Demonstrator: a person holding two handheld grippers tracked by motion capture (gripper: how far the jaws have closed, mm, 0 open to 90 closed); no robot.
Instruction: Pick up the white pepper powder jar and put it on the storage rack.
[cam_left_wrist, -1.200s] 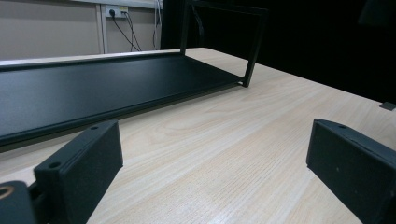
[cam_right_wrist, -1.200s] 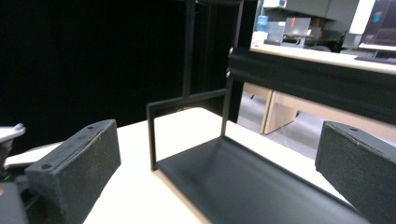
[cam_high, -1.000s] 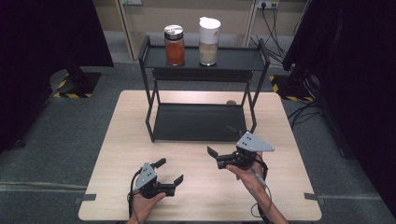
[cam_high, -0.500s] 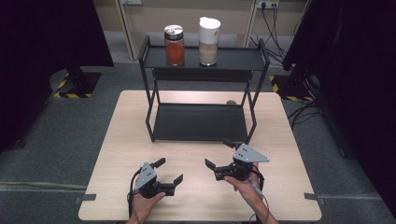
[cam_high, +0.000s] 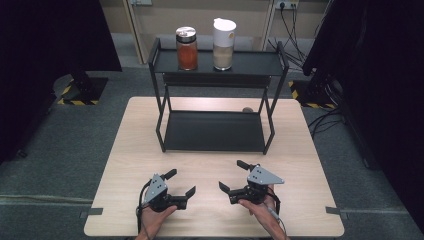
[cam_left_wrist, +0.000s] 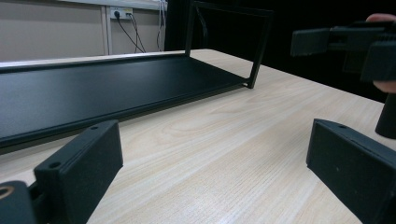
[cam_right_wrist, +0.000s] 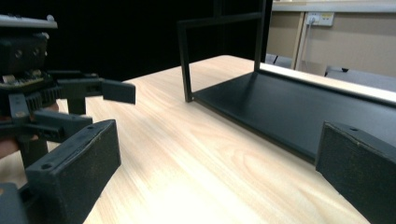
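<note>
Both grippers sat empty w/ jaws spread at the table's near edge, left gripper (cam_high: 180, 183) and right gripper (cam_high: 235, 176) facing inward, the two jars, orange-filled jar (cam_high: 186, 48) and white-lidded jar (cam_high: 223, 44), upright on the rack (cam_high: 270, 61) top shelf, well ahead and above, right gripper slightly nearer.

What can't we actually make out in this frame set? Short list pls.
- Small brownish thing on the table behind the black rack, high view: mostly hidden by the rack's leg, too small to identify.
- Contents of the orange jar and the white jar: too small to tell.
- Left gripper and right gripper, both open, empty: wrist and cable ends cut off by the bottom edge.
</note>
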